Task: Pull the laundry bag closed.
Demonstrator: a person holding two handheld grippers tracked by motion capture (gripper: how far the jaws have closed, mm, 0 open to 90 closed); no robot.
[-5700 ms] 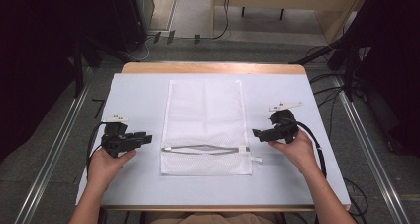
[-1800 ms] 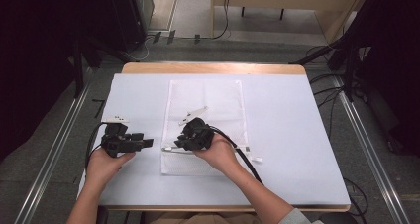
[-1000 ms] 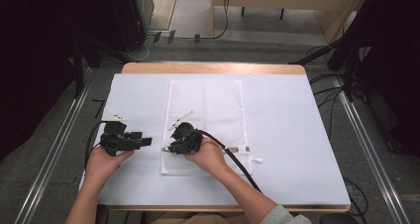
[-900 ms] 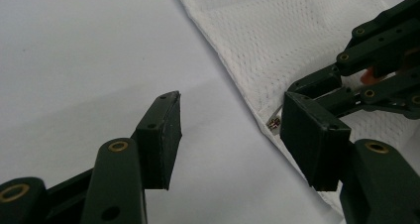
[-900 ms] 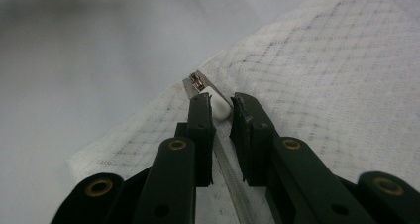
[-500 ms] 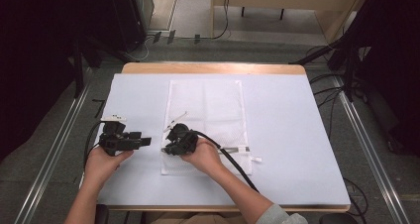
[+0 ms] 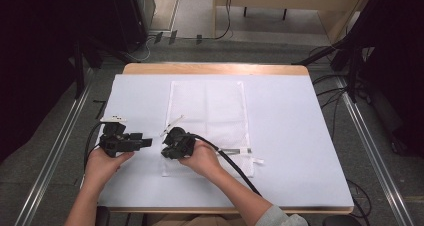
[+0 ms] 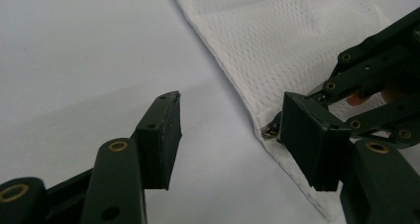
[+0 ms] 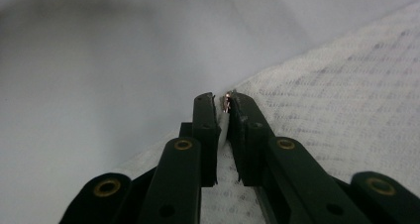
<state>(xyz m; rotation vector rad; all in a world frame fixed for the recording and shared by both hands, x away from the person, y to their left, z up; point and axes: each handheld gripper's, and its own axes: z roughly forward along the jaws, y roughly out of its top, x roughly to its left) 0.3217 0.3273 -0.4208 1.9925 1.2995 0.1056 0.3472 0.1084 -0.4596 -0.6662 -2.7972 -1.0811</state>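
white mesh bag's [image 7: 210, 117] zipper pull [image 9: 227, 103] pinched between right gripper [image 9: 224, 110] jaws, left gripper [image 8: 237, 130] agape

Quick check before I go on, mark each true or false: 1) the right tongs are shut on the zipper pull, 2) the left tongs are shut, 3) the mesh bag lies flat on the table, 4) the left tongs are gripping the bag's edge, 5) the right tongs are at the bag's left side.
1) True: the right tongs are closed on the zipper pull.
2) False: the left tongs stand open, with a wide gap between the jaws.
3) True: the white mesh bag lies flat on the table.
4) False: the left tongs hold nothing; they sit beside the bag's edge, on the table.
5) True: in the high view the right tongs sit at the bag's left edge.
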